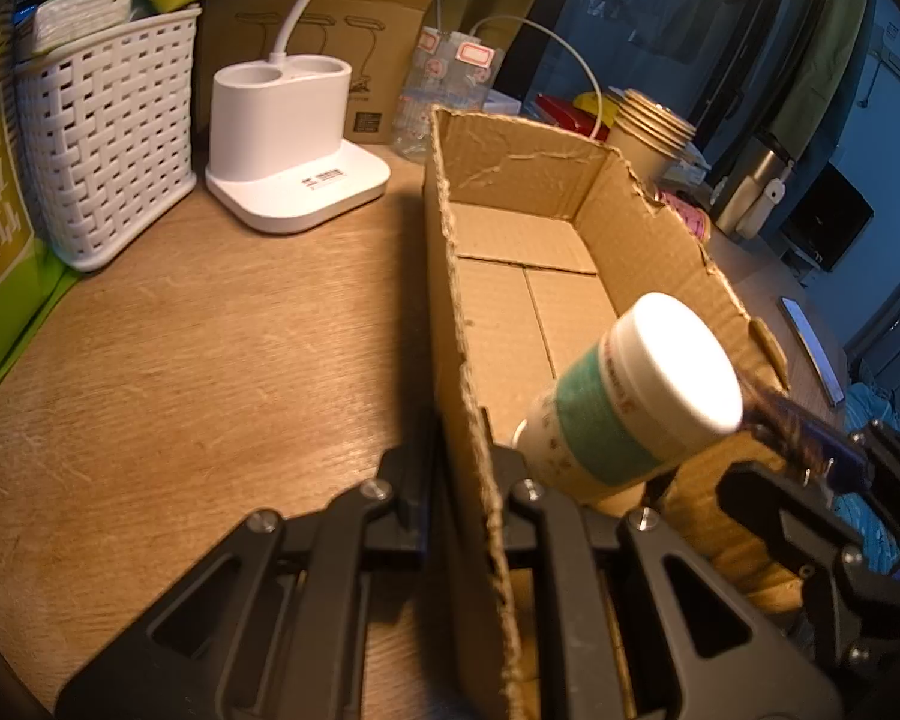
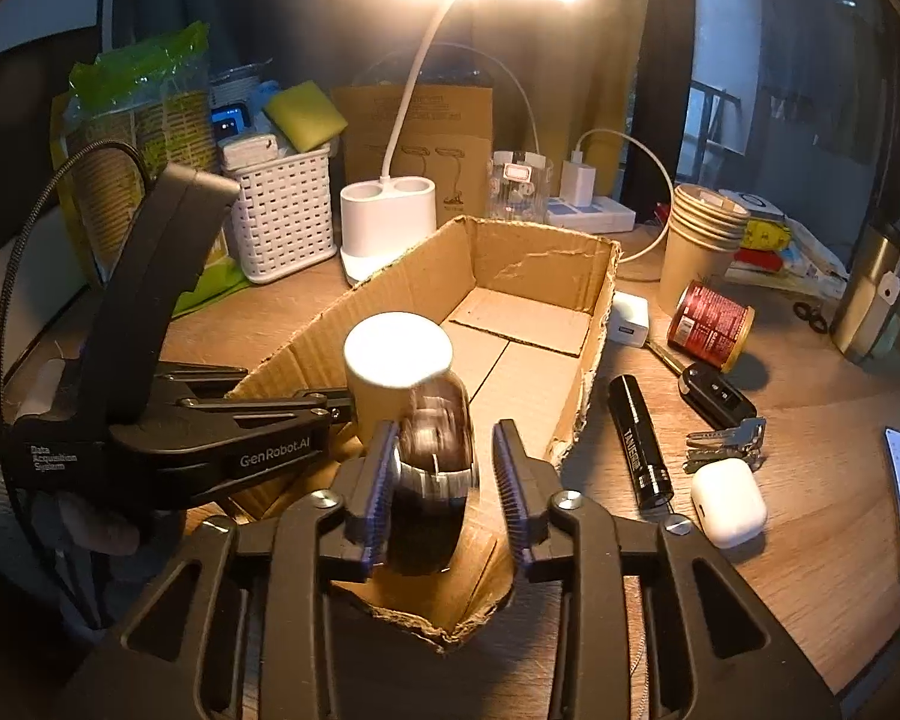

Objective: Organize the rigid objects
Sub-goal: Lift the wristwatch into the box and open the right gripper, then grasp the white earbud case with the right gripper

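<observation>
- The right gripper (image 2: pixel 444 483) hangs over the near end of the cardboard box (image 2: pixel 531 267); its ribbed pads stand apart on either side of a white-capped bottle (image 2: pixel 399 372), and there is a gap at the right pad. The bottle is blurred, so whether the left pad touches it cannot be told.
- In the left wrist view the same bottle (image 1: pixel 630 399) sits tilted inside the box, cap up, with a green band on its label.
- The left gripper (image 1: pixel 450 480) straddles the box's long wall (image 1: pixel 450 324), one finger outside, one inside; the pictures do not show whether it pinches the wall.
- The box floor (image 1: pixel 510 312) beyond the bottle is bare cardboard.
- On the wooden table (image 2: pixel 810 492), just right of the box: a black flashlight (image 2: pixel 639 441), a car key with a key bunch (image 2: pixel 720 402), a white earbud case (image 2: pixel 729 501), a red can on its side (image 2: pixel 708 324) and a white charger cube (image 2: pixel 627 318).
- Farther back stand stacked paper cups (image 2: pixel 699 240), a white desk-lamp base (image 2: pixel 387 219) and a white woven basket (image 2: pixel 285 216).
</observation>
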Demonstrator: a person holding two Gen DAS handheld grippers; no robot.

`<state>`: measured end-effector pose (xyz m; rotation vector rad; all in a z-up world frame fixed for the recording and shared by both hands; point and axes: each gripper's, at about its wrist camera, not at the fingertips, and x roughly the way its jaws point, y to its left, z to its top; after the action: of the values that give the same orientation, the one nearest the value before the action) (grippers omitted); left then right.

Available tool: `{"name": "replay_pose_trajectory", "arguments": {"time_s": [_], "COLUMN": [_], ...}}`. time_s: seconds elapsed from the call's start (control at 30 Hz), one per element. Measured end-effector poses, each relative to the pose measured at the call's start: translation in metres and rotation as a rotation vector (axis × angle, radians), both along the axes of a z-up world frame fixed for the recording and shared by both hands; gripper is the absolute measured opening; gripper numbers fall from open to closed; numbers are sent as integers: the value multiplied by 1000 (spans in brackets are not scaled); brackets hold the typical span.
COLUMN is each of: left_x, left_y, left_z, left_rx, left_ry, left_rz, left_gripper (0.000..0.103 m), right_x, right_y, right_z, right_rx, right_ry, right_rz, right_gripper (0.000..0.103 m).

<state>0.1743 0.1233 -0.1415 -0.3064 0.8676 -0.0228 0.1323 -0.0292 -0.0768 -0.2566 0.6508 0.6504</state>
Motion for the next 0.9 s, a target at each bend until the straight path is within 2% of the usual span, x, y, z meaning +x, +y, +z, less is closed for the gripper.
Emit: {"name": "replay_pose_trajectory", "arguments": {"time_s": [0.1, 0.43, 0.7, 0.9], "left_x": [0, -1, -1, -1], "left_y": [-1, -2, -1, -1], "left_z": [0, 0, 0, 0], "left_rx": [0, -1, -1, -1], "left_ry": [-2, -2, -2, -2], "left_rz": [-1, -2, -2, -2], "left_gripper": [11, 11, 11, 11], "right_x": [-3, 6, 30, 49], "right_y": [-3, -45, -92, -111], "right_z": [6, 23, 16, 0], "right_rx": [5, 68, 75, 57], "right_ry": [-14, -46, -37, -6], "right_rz": [6, -101, -251, -310], "right_gripper": [56, 56, 56, 56]}}
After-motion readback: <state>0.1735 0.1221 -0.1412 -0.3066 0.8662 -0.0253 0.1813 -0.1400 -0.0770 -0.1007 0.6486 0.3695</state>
